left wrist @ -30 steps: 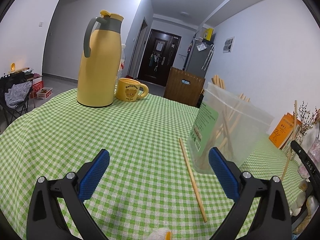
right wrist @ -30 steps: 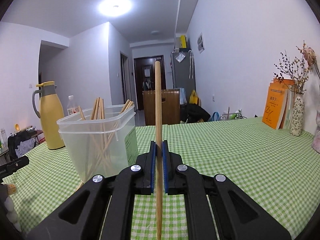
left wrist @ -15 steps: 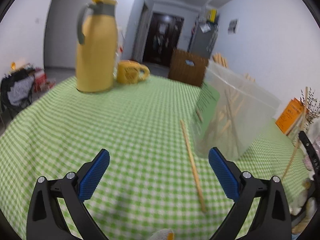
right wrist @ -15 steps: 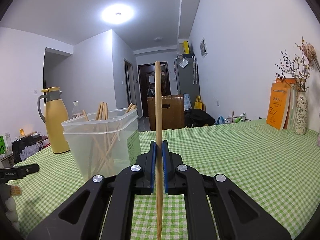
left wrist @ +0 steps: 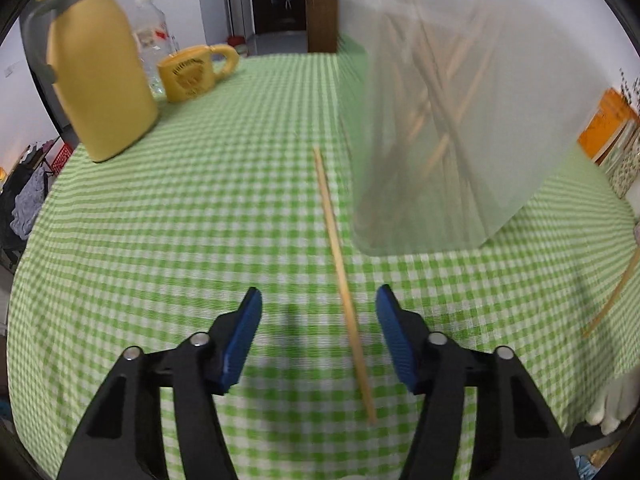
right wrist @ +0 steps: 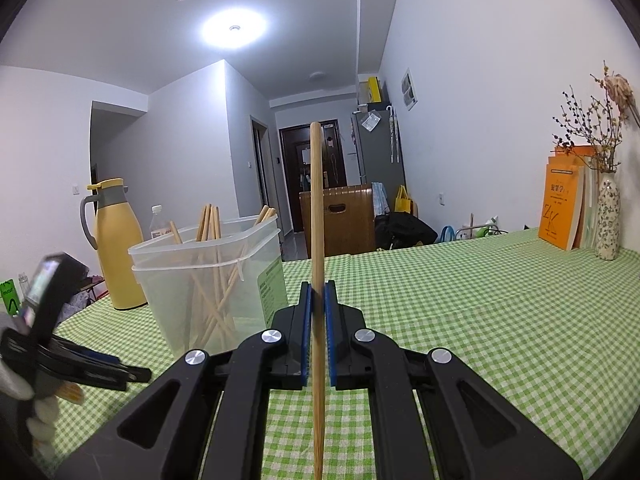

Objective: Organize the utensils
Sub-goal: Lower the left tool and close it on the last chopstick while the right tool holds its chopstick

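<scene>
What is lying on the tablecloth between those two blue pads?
A single loose chopstick lies there on the bare checked cloth, as the left wrist view shows. The left gripper is closing around it without touching yet.

chopstick [left wrist: 340, 264]: matt wood; tub [right wrist: 208, 276]: translucent plastic; tablecloth [left wrist: 180, 240]: checked cloth
</scene>
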Demonstrator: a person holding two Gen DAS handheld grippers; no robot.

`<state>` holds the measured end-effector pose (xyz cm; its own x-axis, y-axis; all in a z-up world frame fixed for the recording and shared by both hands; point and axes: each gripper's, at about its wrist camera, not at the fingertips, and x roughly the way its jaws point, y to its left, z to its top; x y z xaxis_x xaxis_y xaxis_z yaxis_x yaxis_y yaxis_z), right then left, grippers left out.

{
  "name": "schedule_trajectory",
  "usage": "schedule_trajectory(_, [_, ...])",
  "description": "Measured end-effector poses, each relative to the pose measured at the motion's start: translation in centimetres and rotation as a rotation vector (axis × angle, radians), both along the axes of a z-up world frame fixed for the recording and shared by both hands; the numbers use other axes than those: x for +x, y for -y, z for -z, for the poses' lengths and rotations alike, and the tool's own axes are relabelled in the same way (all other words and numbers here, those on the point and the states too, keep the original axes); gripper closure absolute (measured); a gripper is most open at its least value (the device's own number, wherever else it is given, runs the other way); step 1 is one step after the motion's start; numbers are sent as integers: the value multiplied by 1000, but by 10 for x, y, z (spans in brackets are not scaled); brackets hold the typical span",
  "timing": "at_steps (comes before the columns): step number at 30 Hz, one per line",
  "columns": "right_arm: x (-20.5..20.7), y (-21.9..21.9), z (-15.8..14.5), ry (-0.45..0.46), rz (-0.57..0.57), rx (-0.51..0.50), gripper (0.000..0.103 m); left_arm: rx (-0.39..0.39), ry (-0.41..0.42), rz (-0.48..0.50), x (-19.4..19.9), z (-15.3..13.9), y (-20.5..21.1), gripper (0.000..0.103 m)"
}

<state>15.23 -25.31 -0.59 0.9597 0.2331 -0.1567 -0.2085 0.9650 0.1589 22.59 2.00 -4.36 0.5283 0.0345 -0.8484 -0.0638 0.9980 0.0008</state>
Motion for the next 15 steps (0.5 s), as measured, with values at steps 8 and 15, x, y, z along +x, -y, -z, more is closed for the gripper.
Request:
schedule_trajectory(8, [0,-1,0,-4,-17,2,96,33,-66,-6,10,25,13,95])
schedule_trajectory(15, [-2,1,0,-1,-18,10,96,48,-95,1,-8,25,1,99])
